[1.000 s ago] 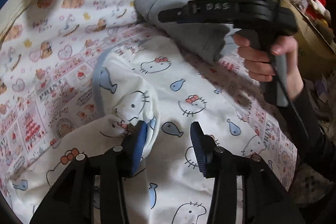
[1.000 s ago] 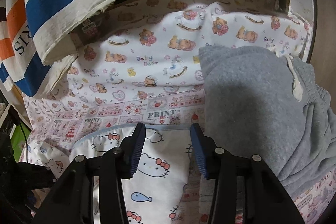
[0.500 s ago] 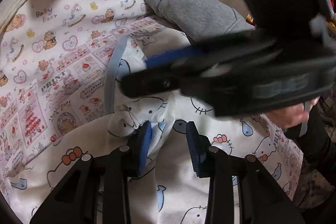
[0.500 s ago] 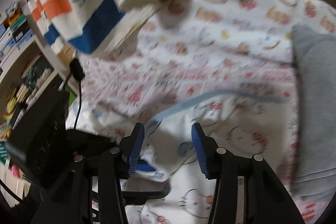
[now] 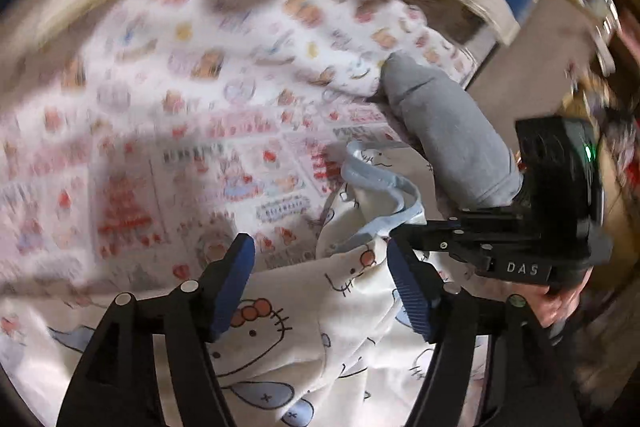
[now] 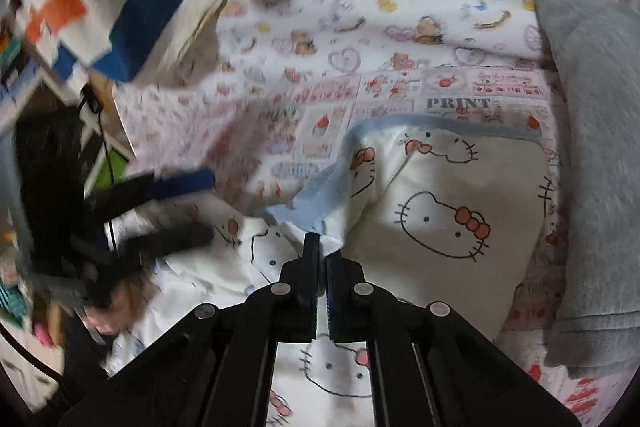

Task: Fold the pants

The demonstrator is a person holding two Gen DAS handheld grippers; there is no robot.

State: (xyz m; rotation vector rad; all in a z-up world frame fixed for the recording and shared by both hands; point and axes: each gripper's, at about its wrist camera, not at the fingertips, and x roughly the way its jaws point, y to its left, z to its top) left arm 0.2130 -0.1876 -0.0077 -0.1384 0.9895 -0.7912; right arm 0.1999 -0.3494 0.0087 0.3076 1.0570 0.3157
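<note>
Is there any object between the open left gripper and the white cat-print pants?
Nothing visible. The left gripper hangs open directly over the pants; the right gripper already pinches their fabric.

My right gripper (image 6: 322,259), spread wide a second ago, now pinches the pants (image 6: 440,211) hem; my left gripper (image 5: 320,283) releases it.

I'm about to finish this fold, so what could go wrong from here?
The right gripper pinches only a small bunch of the white cat-print pants by the light blue waistband, so the cloth could slip out. The left gripper is open and holds nothing, so the fold may drag crooked. The grey sweatpants lie close and could snag.
</note>
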